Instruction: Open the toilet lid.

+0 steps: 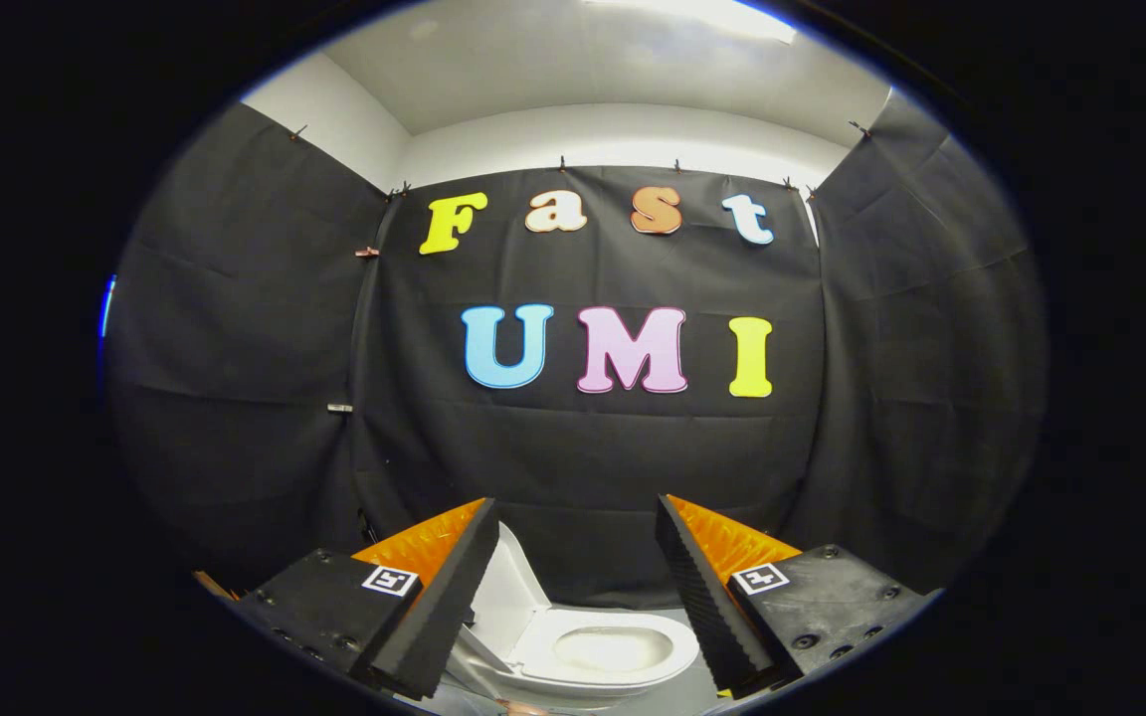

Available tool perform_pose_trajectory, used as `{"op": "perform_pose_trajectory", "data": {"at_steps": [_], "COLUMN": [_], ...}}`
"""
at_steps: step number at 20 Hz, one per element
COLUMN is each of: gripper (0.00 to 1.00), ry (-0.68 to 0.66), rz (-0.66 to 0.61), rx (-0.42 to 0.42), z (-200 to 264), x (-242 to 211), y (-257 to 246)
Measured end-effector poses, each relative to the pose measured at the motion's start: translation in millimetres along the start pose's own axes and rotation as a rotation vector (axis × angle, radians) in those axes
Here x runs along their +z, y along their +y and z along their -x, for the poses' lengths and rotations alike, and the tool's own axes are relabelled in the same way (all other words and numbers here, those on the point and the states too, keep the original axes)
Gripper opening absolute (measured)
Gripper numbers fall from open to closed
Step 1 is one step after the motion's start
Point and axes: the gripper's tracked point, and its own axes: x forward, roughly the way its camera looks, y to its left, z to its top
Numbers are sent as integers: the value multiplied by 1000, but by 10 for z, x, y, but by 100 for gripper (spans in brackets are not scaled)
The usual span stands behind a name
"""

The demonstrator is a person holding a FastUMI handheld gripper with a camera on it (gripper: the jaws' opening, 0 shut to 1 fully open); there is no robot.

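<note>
Gripper: the hand-held gripper [573, 597] looks forward into a booth, its two fingers [434, 626] spread wide apart with nothing between their inner faces; neither finger touches anything.

Fingers: each finger has a ridged inner face, and each carries a small square black-and-white marker [391, 581] on its upper side, near its base.

Toilet: a white toilet [593, 651] sits low down, seen through the gap between the two fingers and beyond them. The oval seat ring and the bowl opening inside it are in plain sight.

Toilet lid: the lid [511, 597] is already raised. It stands up at the far left side of the seat, leaning a little away from the bowl, just beside the inner face of the left finger as seen from here; whether it touches that finger cannot be told.

Floor: a pale grey floor [692, 691] shows beside the toilet's right side.

Booth wall: black cloth [583, 467] hangs behind the toilet and on both sides, pinned along its top edge with small clips.

Above the cloth: a white wall [623, 134] and a pale ceiling with a bright light strip [702, 15].
</note>
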Motion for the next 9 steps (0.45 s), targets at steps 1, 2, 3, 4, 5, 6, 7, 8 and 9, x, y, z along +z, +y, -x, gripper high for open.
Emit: {"op": "perform_pose_trajectory", "data": {"at_steps": [1, 2, 3, 4, 5, 6, 7, 8, 9], "gripper": [99, 99, 99, 99, 99, 99, 99, 99, 99], "ry": [0, -1, -1, 0, 2, 4, 6, 8, 9], "rz": [4, 6, 8, 10, 12, 13, 12, 11, 9], "rx": [0, 2, 2, 0, -2, -4, -5, -5, -5], "z": [-2, -2, -4, -9, -15, -9, -12, -15, -21], "x": [-3, 3, 6, -2, -9, -12, -12, -26, -29], "y": [4, 11, 13, 10, 7, 8, 7, 13, 21]}}
